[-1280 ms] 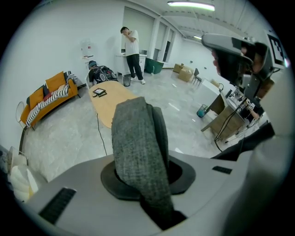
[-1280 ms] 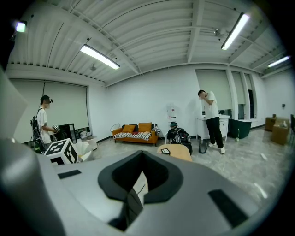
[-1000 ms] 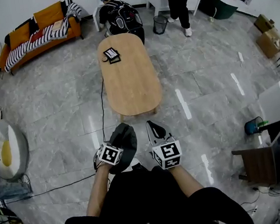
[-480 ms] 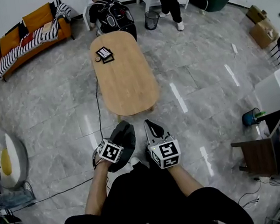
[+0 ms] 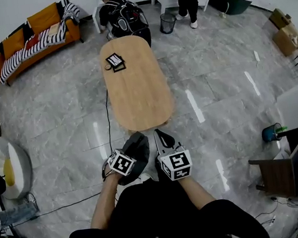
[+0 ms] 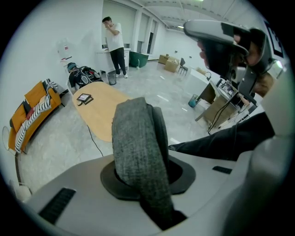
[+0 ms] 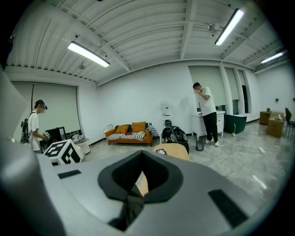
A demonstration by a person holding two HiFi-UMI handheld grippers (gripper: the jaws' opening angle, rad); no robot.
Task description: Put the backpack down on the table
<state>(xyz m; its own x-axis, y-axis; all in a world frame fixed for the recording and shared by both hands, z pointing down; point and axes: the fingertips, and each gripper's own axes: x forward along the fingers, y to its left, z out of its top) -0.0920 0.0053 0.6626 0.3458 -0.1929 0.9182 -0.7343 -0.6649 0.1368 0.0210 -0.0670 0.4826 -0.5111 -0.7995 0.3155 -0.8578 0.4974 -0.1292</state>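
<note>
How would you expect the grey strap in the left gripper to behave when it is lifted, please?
Probably floppy: the grey strap bends over in a soft curve rather than standing straight. Its woven, felt-like surface looks grippy, so slipping seems unlikely. It looks padded and light itself, though whatever hangs from it, out of view, may pull on it.

L claw (image 5: 137,138), R claw (image 5: 159,134) clamped, side-by-side

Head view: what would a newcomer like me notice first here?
Probably the oval wooden table standing alone in the middle of the grey floor, with an orange sofa against the far-left wall. Nearest the camera, the left gripper is clamped on a grey strap.
</note>
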